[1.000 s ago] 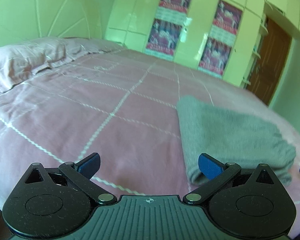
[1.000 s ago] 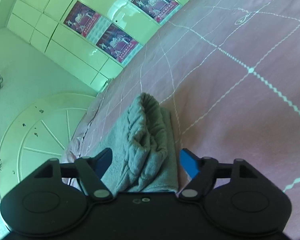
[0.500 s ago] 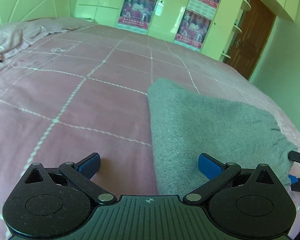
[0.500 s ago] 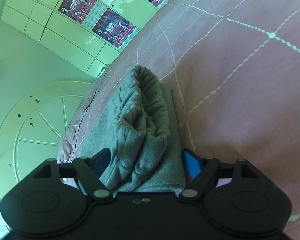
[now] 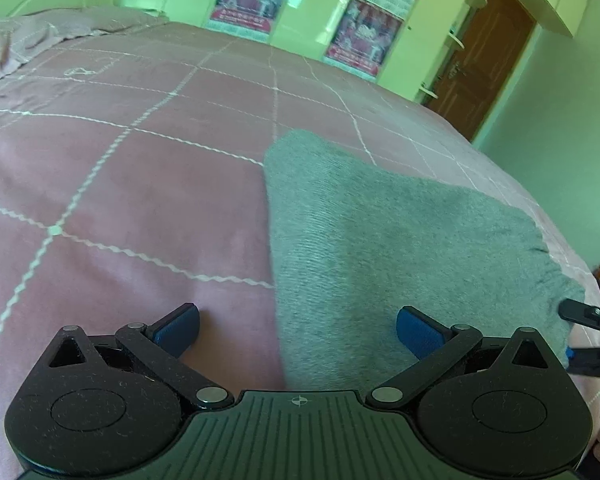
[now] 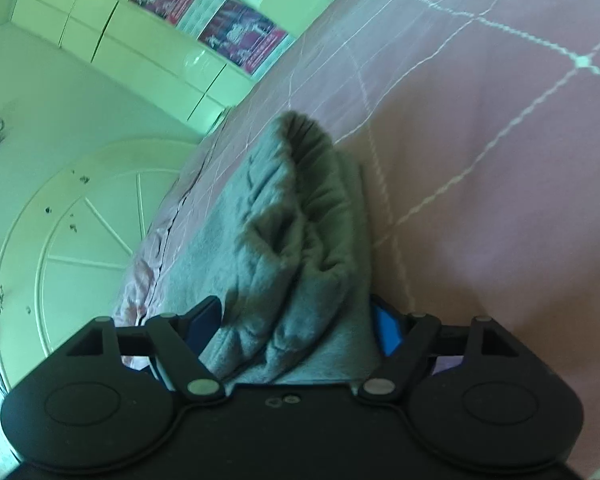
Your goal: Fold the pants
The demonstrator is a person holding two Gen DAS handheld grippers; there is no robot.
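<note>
The grey pants (image 5: 396, 240) lie folded in a flat pile on the pink bedspread (image 5: 140, 160). My left gripper (image 5: 298, 330) is open, low over the pile's near left edge, one finger over the bedspread and one over the cloth. My right gripper (image 6: 300, 320) has its jaws wide apart around the bunched waistband end of the pants (image 6: 300, 240); the cloth fills the gap between the fingers. The right gripper also shows in the left wrist view (image 5: 588, 332) at the pile's right end.
The bed fills both views. A pillow (image 5: 28, 40) lies at its far left. Green wardrobes with posters (image 5: 360, 32) stand behind the bed, a brown door (image 5: 484, 56) to their right. A round white headboard (image 6: 80, 232) shows in the right wrist view.
My left gripper has swung right and come closer to the pants' left edge. My right gripper has pushed forward so the waistband end now lies between its fingers.
</note>
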